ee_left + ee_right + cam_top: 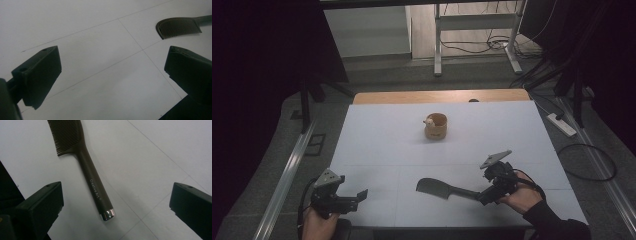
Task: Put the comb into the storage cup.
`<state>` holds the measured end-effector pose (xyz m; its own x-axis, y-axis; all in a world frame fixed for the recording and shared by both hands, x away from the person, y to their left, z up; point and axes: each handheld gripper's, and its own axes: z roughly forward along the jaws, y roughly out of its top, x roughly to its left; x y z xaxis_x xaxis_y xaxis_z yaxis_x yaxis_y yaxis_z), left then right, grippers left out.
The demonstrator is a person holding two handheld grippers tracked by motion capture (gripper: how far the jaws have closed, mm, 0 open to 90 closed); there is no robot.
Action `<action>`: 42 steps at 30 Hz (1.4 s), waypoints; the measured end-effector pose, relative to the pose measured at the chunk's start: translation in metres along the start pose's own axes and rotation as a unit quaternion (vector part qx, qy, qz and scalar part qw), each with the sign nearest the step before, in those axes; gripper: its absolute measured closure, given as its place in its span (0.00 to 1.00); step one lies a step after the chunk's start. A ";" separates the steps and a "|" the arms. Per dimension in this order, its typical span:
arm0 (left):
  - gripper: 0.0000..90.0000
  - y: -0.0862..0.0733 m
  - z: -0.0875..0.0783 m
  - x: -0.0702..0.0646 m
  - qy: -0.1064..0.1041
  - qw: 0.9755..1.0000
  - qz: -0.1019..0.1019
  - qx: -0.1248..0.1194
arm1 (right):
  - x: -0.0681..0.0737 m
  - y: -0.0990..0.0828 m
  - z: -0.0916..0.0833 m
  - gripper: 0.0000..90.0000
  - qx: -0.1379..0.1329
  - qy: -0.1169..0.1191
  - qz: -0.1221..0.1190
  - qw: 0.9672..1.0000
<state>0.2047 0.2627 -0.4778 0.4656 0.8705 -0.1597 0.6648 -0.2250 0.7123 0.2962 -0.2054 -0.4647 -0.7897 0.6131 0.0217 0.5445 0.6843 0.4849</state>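
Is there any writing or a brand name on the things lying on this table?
"Creative Art", in small pale letters along the handle of the dark comb, a little blurred.
The small wooden cup has a dark mark on its side, too small to read.
No other text is legible.

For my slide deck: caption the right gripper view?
Open right gripper poised over a brown comb lying on the white table.

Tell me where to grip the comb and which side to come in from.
Grip the comb by its long straight handle, near the metal-capped end. It lies flat on the white table, its handle end between the open jaws of the right gripper, so probably come from above with that gripper, jaws across the handle. The toothed head is wider and less safe to pinch.
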 end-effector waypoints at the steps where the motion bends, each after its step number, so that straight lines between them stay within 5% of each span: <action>1: 0.02 0.000 0.000 0.000 0.000 1.000 0.000 0.000 | 0.001 0.001 0.001 0.00 0.003 0.001 0.001 1.000; 42: 0.02 0.003 0.005 -0.002 -0.012 0.999 0.019 0.023 | 0.015 0.039 0.035 0.00 0.065 -0.002 -0.061 0.996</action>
<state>0.2088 0.2579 -0.4792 0.5052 0.8500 -0.1493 0.6716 -0.2785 0.6865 0.3157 -0.1560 -0.4764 -0.8513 0.5236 -0.0331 0.4773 0.7991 0.3656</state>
